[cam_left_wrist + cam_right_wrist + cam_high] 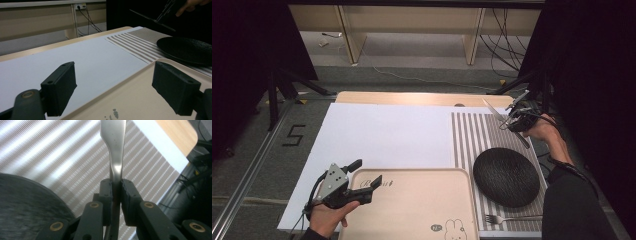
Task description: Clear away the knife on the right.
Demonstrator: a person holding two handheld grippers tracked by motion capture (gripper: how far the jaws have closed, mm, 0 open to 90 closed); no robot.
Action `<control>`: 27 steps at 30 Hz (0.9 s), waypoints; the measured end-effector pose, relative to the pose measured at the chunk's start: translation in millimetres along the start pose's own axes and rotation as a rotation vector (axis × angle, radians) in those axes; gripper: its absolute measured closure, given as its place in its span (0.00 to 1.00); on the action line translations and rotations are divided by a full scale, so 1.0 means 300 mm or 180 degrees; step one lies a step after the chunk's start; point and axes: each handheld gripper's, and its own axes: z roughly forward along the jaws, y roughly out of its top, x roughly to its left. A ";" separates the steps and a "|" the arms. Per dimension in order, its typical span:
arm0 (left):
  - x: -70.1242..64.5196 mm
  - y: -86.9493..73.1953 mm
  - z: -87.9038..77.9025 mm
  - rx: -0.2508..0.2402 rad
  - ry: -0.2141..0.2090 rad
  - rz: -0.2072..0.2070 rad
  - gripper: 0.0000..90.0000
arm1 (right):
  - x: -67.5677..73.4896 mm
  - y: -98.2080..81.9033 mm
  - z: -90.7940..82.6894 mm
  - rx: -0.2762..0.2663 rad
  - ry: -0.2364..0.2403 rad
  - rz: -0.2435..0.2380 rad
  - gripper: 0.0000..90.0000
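Right gripper [513, 119] — its two black jaws are pressed onto the narrow neck of a slim silver metal table knife [493, 111], pinching it between the pads. In the right gripper view the knife [115, 152] rises straight out from between the jaws, its flat polished part widening beyond them, with the rest of the shaft running back below the pads. In the high view the knife is held in the air over the far right part of the grey-and-white striped placemat [472, 135], one end pointing toward the table's middle, the other sticking out past the gripper on the person's side.

The round black textured plate [507, 176] lies on the same placemat, nearer the person than the held knife and apart from it. A silver metal fork [512, 218] lies flat on the mat at the plate's near edge.

Left gripper [368, 174] — jaws spread wide, nothing between them. They straddle the far left rim of the beige rectangular plastic tray [412, 205], one jaw over the white table covering [377, 132], the other over the tray.
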 end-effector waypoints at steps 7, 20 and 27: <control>0.002 0.001 -0.002 -0.0010 0.0013 -0.0005 0.21 | 0.061 -0.003 -0.079 -0.0488 0.0328 0.0211 0.89; 0.007 0.000 -0.007 -0.0018 0.0046 -0.0017 0.21 | 0.279 -0.031 -0.168 -0.1133 0.0794 0.0378 0.89; 0.011 0.001 -0.012 -0.0030 0.0076 -0.0031 0.21 | 0.398 -0.047 -0.212 -0.1407 0.0981 0.0380 0.89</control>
